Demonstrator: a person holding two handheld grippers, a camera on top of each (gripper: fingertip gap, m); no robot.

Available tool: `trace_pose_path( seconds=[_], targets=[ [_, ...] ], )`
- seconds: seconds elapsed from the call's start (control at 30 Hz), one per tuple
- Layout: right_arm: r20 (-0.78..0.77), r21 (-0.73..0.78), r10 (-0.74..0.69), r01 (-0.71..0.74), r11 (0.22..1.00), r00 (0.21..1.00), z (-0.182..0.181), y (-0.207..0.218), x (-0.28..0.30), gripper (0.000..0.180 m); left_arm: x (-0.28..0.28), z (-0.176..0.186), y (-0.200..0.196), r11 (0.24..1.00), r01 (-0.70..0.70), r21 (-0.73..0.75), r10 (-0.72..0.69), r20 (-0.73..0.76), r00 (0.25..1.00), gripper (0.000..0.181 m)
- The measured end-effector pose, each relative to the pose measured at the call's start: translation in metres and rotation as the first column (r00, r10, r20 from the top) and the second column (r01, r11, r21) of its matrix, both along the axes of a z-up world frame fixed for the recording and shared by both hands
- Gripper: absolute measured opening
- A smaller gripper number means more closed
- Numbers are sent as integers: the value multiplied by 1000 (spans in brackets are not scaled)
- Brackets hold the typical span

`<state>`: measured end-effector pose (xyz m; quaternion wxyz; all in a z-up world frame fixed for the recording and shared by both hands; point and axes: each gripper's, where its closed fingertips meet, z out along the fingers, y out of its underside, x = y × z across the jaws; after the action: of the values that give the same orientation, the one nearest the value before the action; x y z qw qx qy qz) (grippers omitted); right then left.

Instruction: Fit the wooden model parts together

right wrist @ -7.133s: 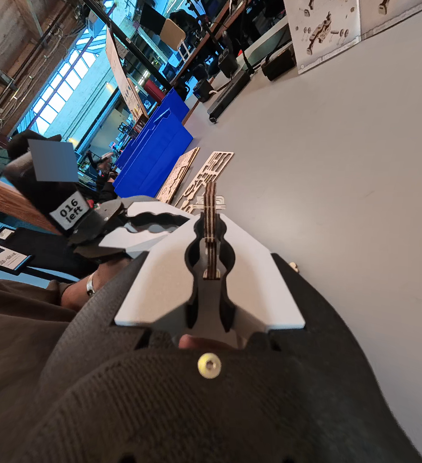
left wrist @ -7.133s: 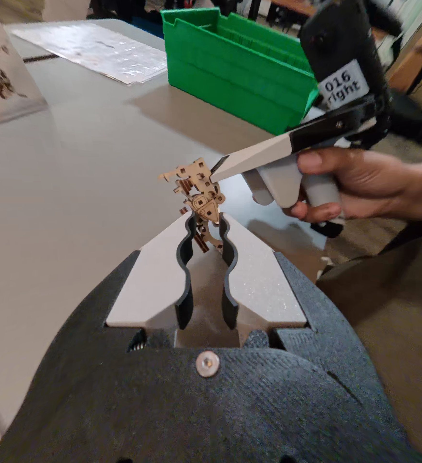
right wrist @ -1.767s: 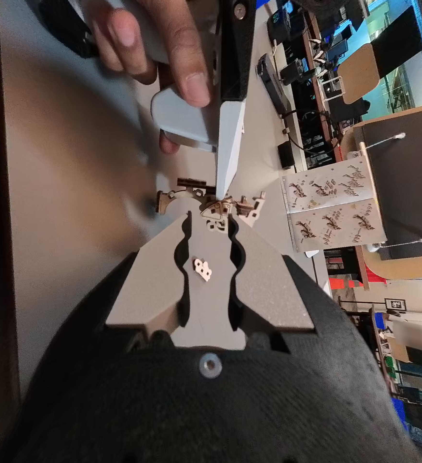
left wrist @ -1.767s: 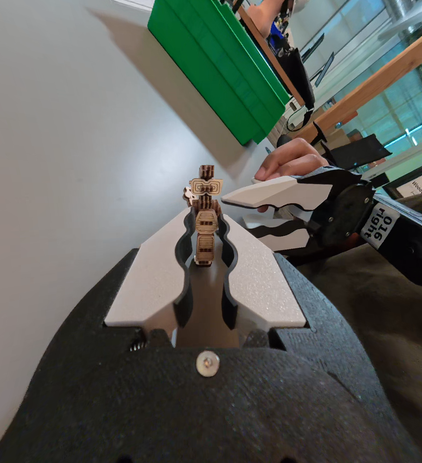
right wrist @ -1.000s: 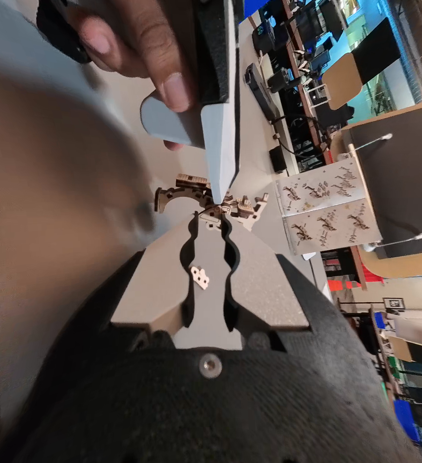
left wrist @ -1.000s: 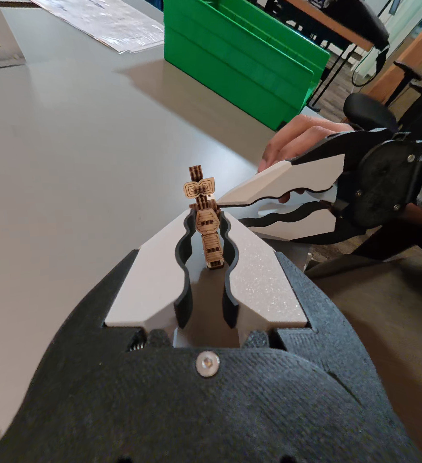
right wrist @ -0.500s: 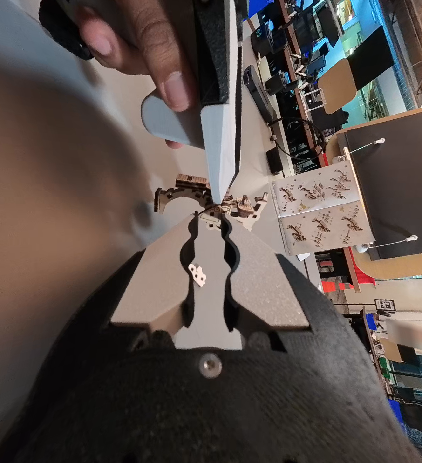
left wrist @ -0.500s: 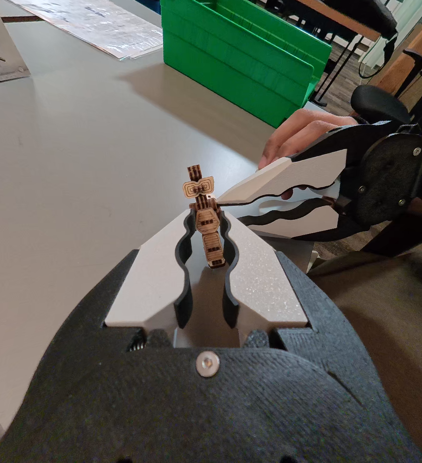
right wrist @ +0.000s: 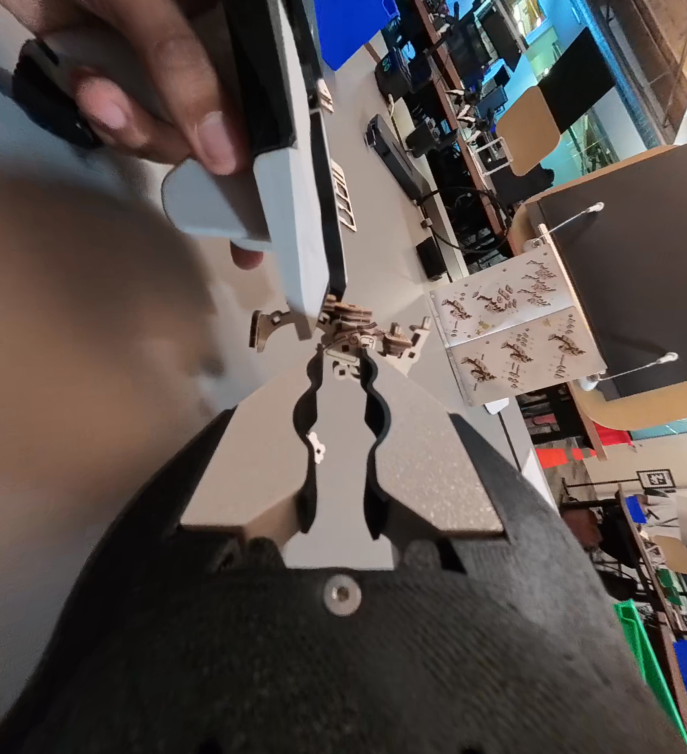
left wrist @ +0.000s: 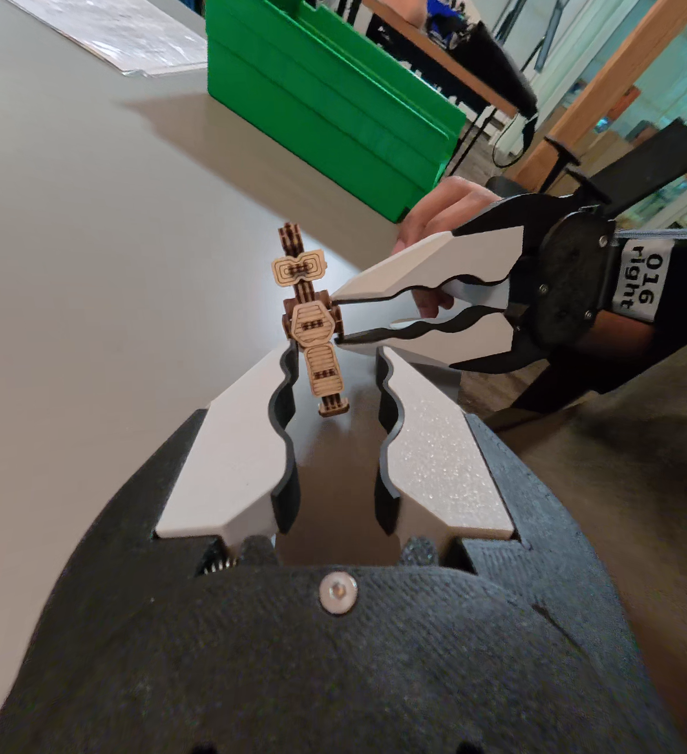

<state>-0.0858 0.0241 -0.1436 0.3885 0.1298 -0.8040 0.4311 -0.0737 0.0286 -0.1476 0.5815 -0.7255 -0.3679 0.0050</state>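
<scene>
**Q:** State of the left gripper (left wrist: 335, 351)?

**A:** Jaws wide. Nothing is clamped. The lower end of the wooden model (left wrist: 313, 326) hangs between its fingers, close to the left-hand one; whether they touch cannot be told.

**Q:** What supports the model?

**A:** The right gripper (left wrist: 335, 320). It enters from the right with its jaws narrow, the two tips pinched on the model's hexagonal middle segment. The model is upright, slightly tilted, and held above the grey table (left wrist: 89, 204). A hand (left wrist: 435, 212) is wrapped round the right gripper's handle.

**Q:** Any markings?

**A:** The right gripper body bears a white label (left wrist: 639, 281) printed in black characters. The model's flat segments carry engraved line patterns, not text.

**Q:** Loose parts?

**A:** In the right wrist view, one small wooden piece (right wrist: 316, 446) lies on the table, seen between the right gripper's fingers.

**Q:** Farther back?

**A:** A green bin (left wrist: 333, 102) stands on the table behind the model, with a pale sheet (left wrist: 129, 32) to its left. The right wrist view shows a propped-up board (right wrist: 517, 326) with pictures of model parts, its fine print too small to read, and cut-out wooden sheets (right wrist: 344, 200) lying flat beyond the left gripper.
</scene>
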Motion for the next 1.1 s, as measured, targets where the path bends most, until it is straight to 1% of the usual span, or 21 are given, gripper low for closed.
trace_pose_path(
  seconds=[0.07, 0.1, 0.13, 0.33, 0.57, 0.67, 0.8, 0.83, 0.9, 1.03, 1.1],
  targets=[
    [-7, 3, 8, -7, 1000, 1000, 1, 2, 1, 16, 0, -1, 0, 1000, 10, 6, -10, 12, 1000, 30],
    [-6, 0, 8, -8, 1000, 1000, 1, 2, 1, 16, 0, -2, -1, 1000, 14, 8, -15, 21, 1000, 17],
    [-1, -4, 10, -10, 1000, 1000, 2, 3, 2, 16, 0, -2, -1, 1000, 14, 21, -15, 37, 999, 14],
    [58, -43, -6, 9, 999, 998, 4, 2, 0, 16, -4, 1, -1, 994, -16, 106, 3, 120, 993, 13],
    [177, -113, -92, 113, 987, 980, 9, -1, -6, 16, -10, 6, -5, 987, -78, 139, 63, 112, 992, 13],
    [261, -157, -111, 156, 975, 959, 12, -2, -7, 16, -11, 8, -6, 985, -89, 145, 74, 104, 992, 13],
    [457, -255, -89, 226, 940, 885, 19, -3, -8, 13, -11, 9, -6, 984, -90, 157, 74, 107, 991, 14],
    [482, -270, -74, 229, 935, 873, 20, -3, -9, 14, -11, 11, -7, 981, -92, 171, 73, 113, 991, 12],
    [479, -288, -53, 214, 933, 876, 22, -2, -8, 14, -11, 13, -7, 975, -90, 203, 64, 131, 989, 12],
    [363, -288, -59, 172, 942, 930, 28, 1, -8, 17, -14, 15, -11, 964, -109, 244, 73, 155, 985, 12],
    [331, -266, -67, 161, 951, 941, 26, 0, -7, 17, -15, 17, -12, 955, -114, 273, 69, 171, 983, 12]
  ],
)
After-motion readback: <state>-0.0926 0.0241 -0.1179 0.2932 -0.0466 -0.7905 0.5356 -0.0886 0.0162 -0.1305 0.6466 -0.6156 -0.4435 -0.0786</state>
